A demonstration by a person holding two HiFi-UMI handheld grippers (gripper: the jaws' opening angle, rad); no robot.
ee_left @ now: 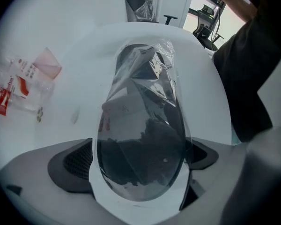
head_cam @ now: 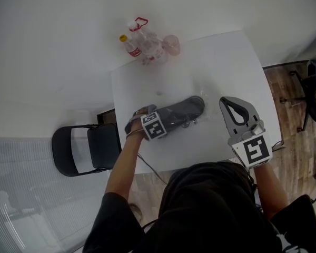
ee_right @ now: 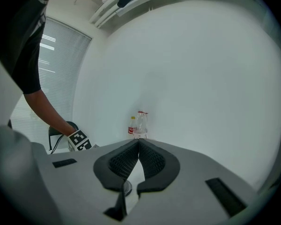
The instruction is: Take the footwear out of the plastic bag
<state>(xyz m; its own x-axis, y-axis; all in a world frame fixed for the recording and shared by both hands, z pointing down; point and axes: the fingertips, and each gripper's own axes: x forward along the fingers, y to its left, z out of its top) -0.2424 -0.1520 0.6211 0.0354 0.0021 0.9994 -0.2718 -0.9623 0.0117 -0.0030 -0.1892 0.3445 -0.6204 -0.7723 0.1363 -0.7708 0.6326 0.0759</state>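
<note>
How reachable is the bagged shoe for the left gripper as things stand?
Probably yes, well within reach: the left gripper points down with its jaws wide apart on either side of the dark shoe in its clear plastic bag on the table, and nothing stands between them.

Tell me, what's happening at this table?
A person is working with a handheld gripper in each hand. The left gripper points down over a dark shoe, still inside its clear bag on the white table, with its fingers wide open on either side. The right gripper is shut, empty, held off to the side.
</note>
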